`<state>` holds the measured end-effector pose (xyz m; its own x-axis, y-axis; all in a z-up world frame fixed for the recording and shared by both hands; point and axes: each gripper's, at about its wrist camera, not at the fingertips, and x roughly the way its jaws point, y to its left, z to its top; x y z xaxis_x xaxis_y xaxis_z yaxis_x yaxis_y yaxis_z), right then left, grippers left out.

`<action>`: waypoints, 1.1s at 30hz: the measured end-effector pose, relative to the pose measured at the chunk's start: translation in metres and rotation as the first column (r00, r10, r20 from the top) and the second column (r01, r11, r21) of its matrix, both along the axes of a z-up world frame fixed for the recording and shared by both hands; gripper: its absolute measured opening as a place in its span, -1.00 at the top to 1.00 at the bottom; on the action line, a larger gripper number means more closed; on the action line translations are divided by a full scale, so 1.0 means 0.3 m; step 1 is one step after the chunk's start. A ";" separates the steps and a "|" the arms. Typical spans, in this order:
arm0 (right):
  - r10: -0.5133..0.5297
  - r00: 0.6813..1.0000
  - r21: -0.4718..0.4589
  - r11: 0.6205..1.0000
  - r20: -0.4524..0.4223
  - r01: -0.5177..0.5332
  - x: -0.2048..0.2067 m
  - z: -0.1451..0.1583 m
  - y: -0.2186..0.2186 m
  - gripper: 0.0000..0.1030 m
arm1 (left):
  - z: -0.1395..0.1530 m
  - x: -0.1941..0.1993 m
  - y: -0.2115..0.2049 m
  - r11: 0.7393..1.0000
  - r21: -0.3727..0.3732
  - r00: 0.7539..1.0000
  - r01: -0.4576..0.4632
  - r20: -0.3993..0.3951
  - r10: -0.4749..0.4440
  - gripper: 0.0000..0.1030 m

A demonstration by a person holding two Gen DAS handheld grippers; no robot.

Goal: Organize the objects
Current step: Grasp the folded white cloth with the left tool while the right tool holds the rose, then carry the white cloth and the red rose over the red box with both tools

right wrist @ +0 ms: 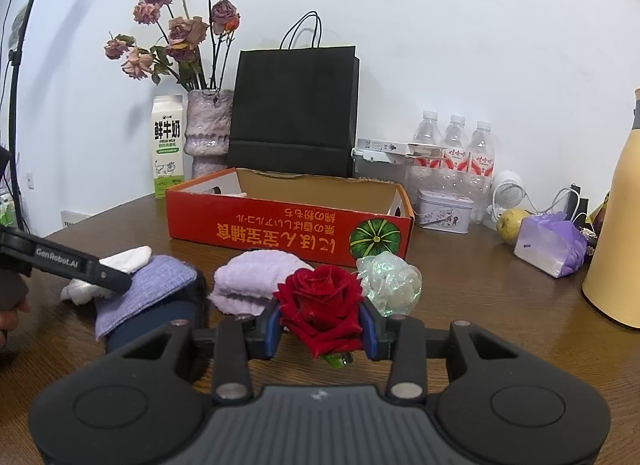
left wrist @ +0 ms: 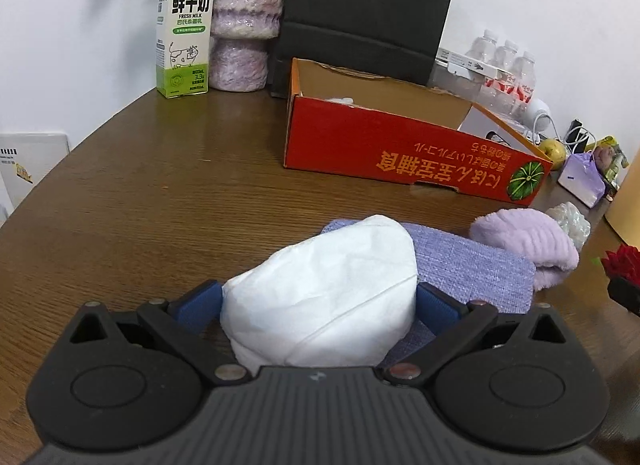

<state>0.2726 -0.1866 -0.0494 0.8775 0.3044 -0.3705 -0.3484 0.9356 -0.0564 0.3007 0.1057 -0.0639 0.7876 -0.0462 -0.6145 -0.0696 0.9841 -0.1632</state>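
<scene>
On the brown wooden table [left wrist: 160,193], a white tissue [left wrist: 324,297] is clamped between the blue pads of the left gripper [left wrist: 318,307], its jaws closed against both sides of the wad. A folded blue-purple cloth [left wrist: 472,265] is seen just behind the tissue, with a lilac fluffy cloth [left wrist: 528,241] beside it. A red rose [right wrist: 320,305] is held by the right gripper [right wrist: 322,331], the pads pressed on the bloom from either side. A clear crinkled wrapper [right wrist: 390,279] lies just beyond the rose. An open red cardboard box [right wrist: 288,225] stands further back. A milk carton [right wrist: 168,145], a vase [right wrist: 208,129] of dried flowers and a black paper bag [right wrist: 294,113] are set against the wall.
</scene>
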 end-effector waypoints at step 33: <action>0.024 0.999 -0.009 1.000 0.037 -0.023 -0.023 0.010 0.015 0.27 | 0.078 -0.336 -0.196 0.971 0.220 0.954 -0.091 0.300 0.021 0.25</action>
